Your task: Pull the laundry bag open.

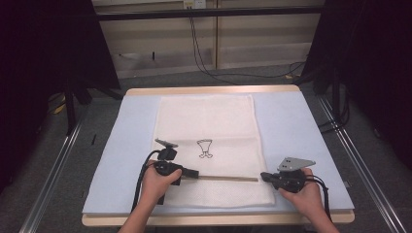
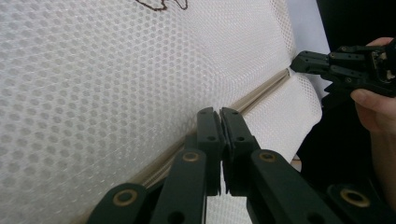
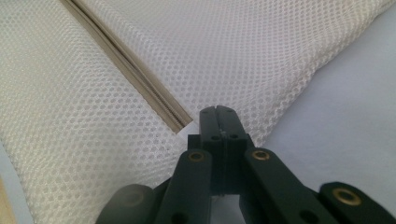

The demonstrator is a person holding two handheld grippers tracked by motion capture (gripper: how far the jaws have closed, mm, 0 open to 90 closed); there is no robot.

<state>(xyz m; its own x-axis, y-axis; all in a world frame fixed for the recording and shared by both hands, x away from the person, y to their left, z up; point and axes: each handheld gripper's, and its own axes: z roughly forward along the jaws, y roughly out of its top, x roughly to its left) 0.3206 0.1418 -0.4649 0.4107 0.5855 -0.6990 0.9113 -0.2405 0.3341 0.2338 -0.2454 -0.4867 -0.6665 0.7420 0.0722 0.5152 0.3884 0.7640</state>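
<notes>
While we hold both claws closed at the beige zipper (image 1: pixel 227 178) of the flat white mesh laundry bag (image 1: pixel 209 126) — lying near the table's (image 1: pixel 311 121) front edge — our left gripper (image 1: pixel 193 173) and right gripper (image 1: pixel 265 176) pinch its opposite ends; contents can't be made out.

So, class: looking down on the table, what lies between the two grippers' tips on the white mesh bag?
In the high view, the mesh bag's beige zipper strip runs straight from the left gripper to the right gripper.
</notes>
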